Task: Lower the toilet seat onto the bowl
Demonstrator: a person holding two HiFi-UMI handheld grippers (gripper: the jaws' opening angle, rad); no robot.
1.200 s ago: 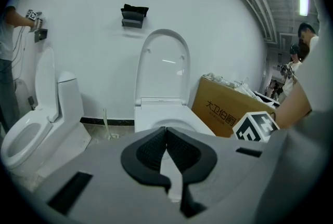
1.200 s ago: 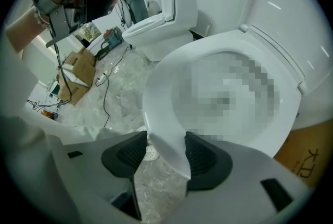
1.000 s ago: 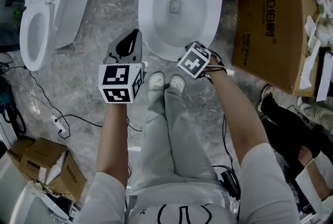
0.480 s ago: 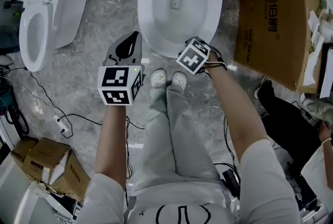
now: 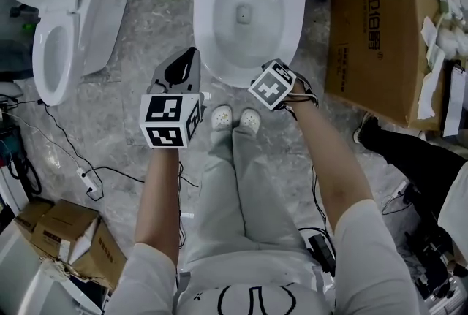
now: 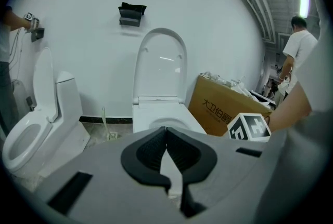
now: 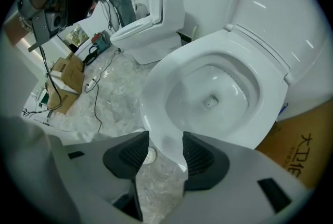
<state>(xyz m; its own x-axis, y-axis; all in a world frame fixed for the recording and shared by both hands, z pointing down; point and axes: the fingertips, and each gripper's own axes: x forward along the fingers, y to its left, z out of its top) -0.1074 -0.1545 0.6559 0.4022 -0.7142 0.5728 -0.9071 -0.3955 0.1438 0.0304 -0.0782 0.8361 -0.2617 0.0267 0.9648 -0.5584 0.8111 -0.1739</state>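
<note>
Little shifted: right tool [image 7: 165,151] spread at bowl [image 5: 245,10] front; left tool [image 6: 166,134] closed, empty, beside. Seat [image 7: 153,90] likely rigid, slick, hinged; take front edge.

Grey left gripper [image 5: 191,52], pale grey trousers [image 5: 234,189]

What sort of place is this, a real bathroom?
Likely a test room or showroom, not a home bathroom: a white ceramic toilet ahead, a second white toilet at left, and a large brown cardboard box beside them.
</note>
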